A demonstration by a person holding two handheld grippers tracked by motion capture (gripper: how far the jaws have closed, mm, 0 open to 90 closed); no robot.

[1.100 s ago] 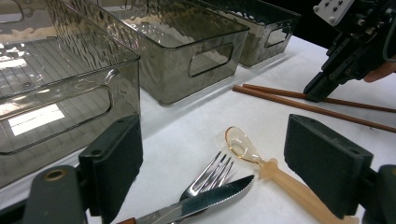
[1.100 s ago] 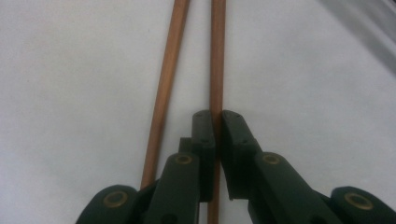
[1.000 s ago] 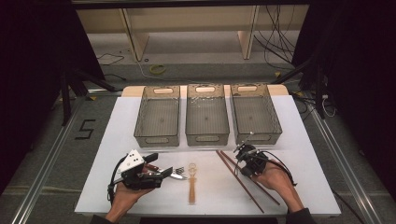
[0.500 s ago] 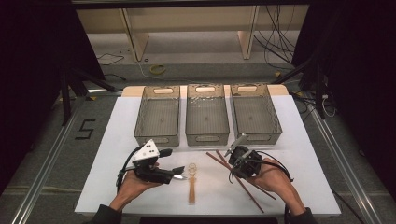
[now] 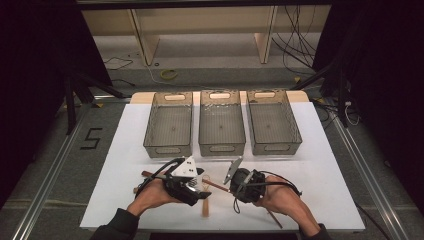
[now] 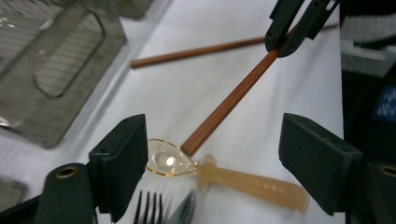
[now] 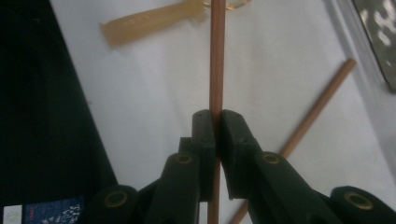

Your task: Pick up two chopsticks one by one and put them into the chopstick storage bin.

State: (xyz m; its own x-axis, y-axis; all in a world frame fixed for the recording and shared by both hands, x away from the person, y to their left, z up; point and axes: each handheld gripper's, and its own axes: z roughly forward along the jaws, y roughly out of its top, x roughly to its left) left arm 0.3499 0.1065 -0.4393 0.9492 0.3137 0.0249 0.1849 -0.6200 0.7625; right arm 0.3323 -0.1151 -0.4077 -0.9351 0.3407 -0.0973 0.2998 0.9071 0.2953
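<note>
Chopstick (image 7: pixel 216 56), reddish brown, runs straight up the middle of the right gripper view, pinched between the closed jaws of the right gripper (image 7: pixel 215 122). Its far end reaches the bowl of an amber plastic spoon (image 7: pixel 154 18) lying across the top of that frame. A second chopstick (image 7: pixel 317 109) lies loose on the white table (image 7: pixel 154 93), slanting from the upper right toward the lower centre.

In the left gripper view, the left gripper (image 6: pixel 212 154) stands wide open with nothing between its jaws. Framed in that gap, low in the picture, lies the amber spoon (image 6: pixel 224 175), its handle pointing to the lower right. The held chopstick's (image 6: pixel 231 100) tip touches the spoon where bowl meets handle, and the right gripper (image 6: pixel 299 23) clamps it at the upper right. The loose chopstick (image 6: pixel 196 52) lies across the upper middle. Fork tines (image 6: pixel 149 210) show at the bottom edge. A clear bin (image 6: pixel 51 70) fills the upper left.

From the high view, three clear bins (image 5: pixel 220 122) sit in a row across the middle of the frame, and both grippers work low in the frame, left gripper (image 5: pixel 200 187) and right gripper (image 5: pixel 232 172) close together.
</note>
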